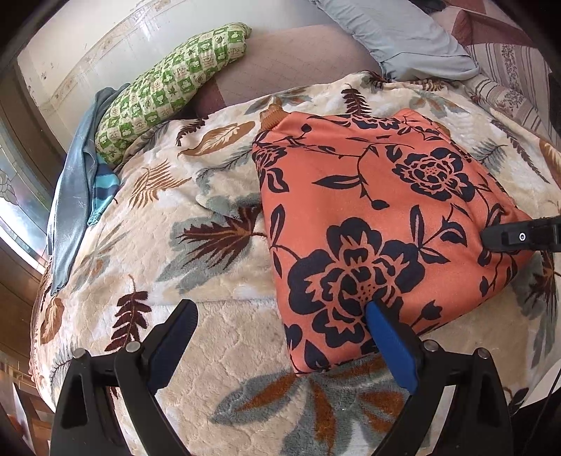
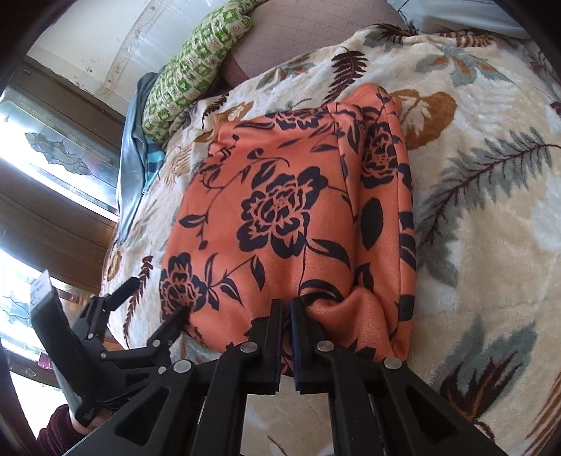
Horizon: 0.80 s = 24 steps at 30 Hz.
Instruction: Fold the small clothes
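An orange garment with dark blue flowers (image 1: 378, 224) lies folded into a rough rectangle on the leaf-print blanket (image 1: 196, 266). My left gripper (image 1: 280, 312) is open; its right finger rests on the garment's near edge and its left finger is over bare blanket. In the right wrist view the same garment (image 2: 287, 217) fills the middle. My right gripper (image 2: 285, 308) is shut on the garment's near edge, where the cloth bunches up. The left gripper (image 2: 154, 298) shows open at the garment's lower left corner. The right gripper's tip (image 1: 519, 236) shows at the garment's right edge.
A green checked pillow (image 1: 168, 87) and blue clothes (image 1: 77, 196) lie at the bed's far left by the wall. A grey-blue pillow (image 1: 406, 31) lies at the far right. Windows (image 2: 52, 168) are to the left of the bed.
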Each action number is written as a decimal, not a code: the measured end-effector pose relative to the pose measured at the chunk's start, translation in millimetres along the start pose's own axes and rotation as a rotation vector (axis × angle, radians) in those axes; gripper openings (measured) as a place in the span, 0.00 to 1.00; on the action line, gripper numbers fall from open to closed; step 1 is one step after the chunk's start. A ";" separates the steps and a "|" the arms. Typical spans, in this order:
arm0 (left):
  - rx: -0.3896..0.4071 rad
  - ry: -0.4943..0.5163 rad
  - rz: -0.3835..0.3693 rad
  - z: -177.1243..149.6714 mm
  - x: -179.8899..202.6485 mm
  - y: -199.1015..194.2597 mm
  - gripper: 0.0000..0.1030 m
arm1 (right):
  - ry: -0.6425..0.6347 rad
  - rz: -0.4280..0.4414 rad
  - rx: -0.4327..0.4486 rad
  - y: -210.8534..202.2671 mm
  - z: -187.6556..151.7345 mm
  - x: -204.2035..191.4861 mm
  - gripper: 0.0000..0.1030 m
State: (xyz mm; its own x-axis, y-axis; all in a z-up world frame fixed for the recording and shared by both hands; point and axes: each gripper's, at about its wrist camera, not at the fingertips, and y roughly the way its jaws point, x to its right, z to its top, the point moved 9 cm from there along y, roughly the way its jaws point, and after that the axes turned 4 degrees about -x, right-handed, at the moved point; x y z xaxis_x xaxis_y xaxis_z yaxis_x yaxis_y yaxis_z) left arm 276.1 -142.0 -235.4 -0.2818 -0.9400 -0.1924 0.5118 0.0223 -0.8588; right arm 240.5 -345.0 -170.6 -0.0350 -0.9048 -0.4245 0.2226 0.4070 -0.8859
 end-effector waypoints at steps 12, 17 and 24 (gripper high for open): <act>-0.012 -0.007 -0.007 4.6 -2.1 -3.8 0.94 | 0.028 -0.002 -0.014 10.0 -2.9 9.2 0.01; 0.045 -0.040 0.001 27.2 -20.4 -23.1 0.94 | 0.106 0.193 -0.020 -13.2 4.9 2.8 0.08; -0.004 -0.088 0.046 50.9 -38.9 -0.2 0.94 | 0.116 0.236 0.153 -39.5 42.3 -2.3 0.08</act>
State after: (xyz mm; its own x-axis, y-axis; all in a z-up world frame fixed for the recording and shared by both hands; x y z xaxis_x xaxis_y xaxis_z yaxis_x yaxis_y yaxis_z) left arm 328.3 -122.7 -203.6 -0.1860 -0.9642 -0.1890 0.5188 0.0670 -0.8523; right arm 273.0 -364.4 -126.6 -0.0739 -0.7636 -0.6414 0.3820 0.5724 -0.7255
